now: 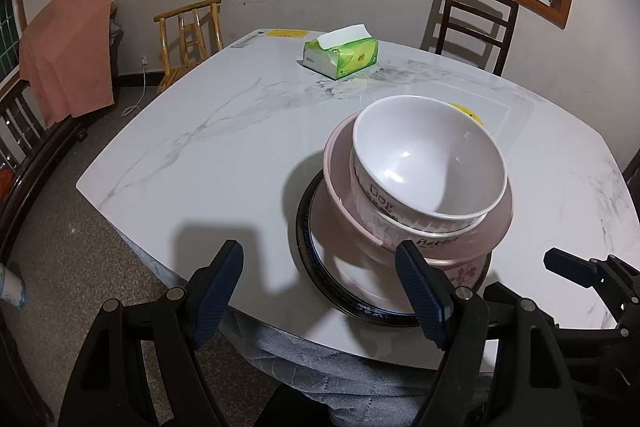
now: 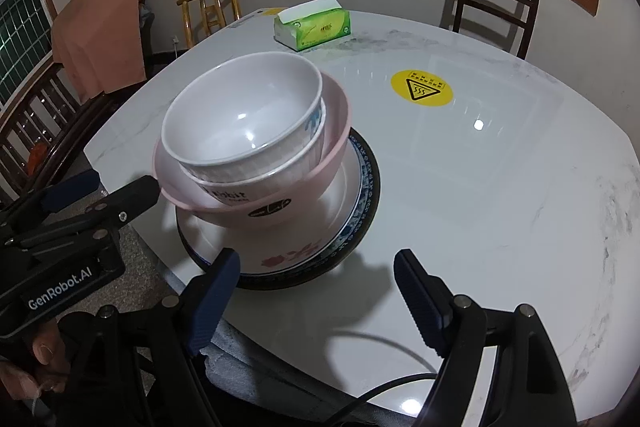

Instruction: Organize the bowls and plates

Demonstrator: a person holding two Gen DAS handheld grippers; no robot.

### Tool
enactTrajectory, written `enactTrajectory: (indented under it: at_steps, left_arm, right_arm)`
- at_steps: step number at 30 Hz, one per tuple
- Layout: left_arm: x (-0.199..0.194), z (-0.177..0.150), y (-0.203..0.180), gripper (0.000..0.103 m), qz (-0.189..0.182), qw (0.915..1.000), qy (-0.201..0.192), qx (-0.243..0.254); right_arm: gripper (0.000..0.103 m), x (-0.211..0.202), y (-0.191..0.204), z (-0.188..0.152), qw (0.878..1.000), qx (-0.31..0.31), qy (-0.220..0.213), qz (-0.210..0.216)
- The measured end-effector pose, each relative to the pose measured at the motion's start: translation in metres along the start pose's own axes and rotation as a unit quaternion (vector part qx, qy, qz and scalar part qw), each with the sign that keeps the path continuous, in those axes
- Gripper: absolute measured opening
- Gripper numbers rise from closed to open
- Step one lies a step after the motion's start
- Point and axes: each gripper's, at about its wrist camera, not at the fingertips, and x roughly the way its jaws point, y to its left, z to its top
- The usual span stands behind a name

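Bowls (image 1: 428, 155) nested on stacked plates (image 1: 344, 279), near edge of counter (image 1: 200, 147).
Left hand-held gripper (image 1: 320, 291) and right hand-held gripper (image 2: 316, 291) both released, grasping nothing, flanking the stack.

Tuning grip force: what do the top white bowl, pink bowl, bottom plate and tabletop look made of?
Top white bowl: probably melamine or glazed ceramic; smooth, glossy, sharp highlights.
Pink bowl: likely melamine or plastic; thin rim, satin sheen.
Bottom plate: looks like glazed ceramic; shiny, blue-patterned dark border.
Tabletop: polished marble-look slab, grey veining, mirror-like reflections; real stone or sintered, can't tell.
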Motion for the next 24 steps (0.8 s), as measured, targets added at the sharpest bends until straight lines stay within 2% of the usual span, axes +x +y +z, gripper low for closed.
enactTrajectory:
  at_steps: [18, 24]
  left_arm:
    - [-0.0032, -0.0001, -0.0008, 0.076, 0.003, 0.9999, -0.009, 0.004]
    - [-0.0063, 0.0008, 0.0024, 0.076, -0.007, 0.9999, -0.014, 0.002]
  right_arm:
    - [0.081, 0.0027, 0.0055, 0.0001, 1.0, -0.005, 0.007, 0.002]
    - [0.081, 0.0052, 0.0056, -0.0006, 1.0, -0.003, 0.011, 0.003]
